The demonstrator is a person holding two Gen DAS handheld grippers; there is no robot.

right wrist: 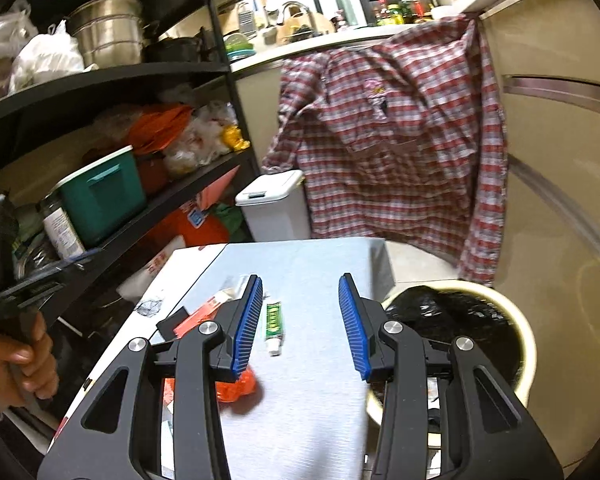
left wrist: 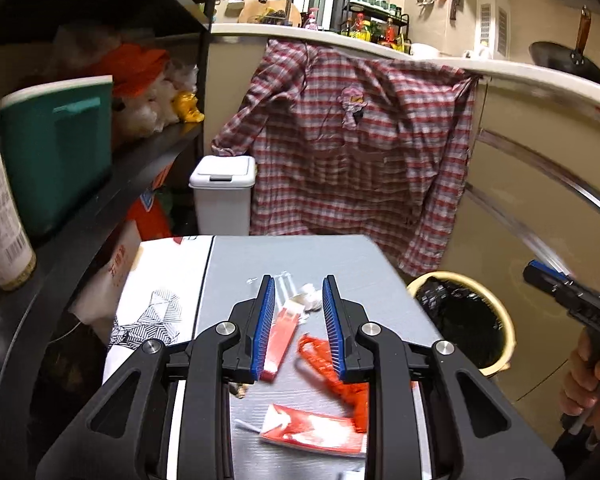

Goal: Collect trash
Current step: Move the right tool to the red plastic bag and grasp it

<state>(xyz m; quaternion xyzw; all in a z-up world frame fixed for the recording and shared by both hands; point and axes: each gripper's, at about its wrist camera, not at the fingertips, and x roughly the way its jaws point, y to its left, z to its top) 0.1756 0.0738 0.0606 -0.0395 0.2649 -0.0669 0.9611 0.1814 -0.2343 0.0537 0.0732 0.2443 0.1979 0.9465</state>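
Note:
My left gripper (left wrist: 299, 284) is open above a small grey table (left wrist: 340, 252). Between and below its fingers lie a red and white wrapper (left wrist: 282, 336), a crumpled orange-red net bag (left wrist: 324, 364), a white crumpled scrap (left wrist: 312, 296) and a red carton piece (left wrist: 312, 428). My right gripper (right wrist: 300, 284) is open and empty over the same table (right wrist: 312, 400). A small green tube (right wrist: 274, 326) lies just in front of its left finger. An orange net bag (right wrist: 236, 388) shows under that finger. A cream bin with a black liner (right wrist: 460, 320) stands right of the table; it also shows in the left wrist view (left wrist: 464, 312).
A black shelf rack (right wrist: 112, 72) with a teal box (left wrist: 56, 152), jars and bags stands on the left. A white lidded bin (left wrist: 224, 196) stands behind the table. A plaid shirt (left wrist: 356, 152) hangs from the counter. Cabinets line the right.

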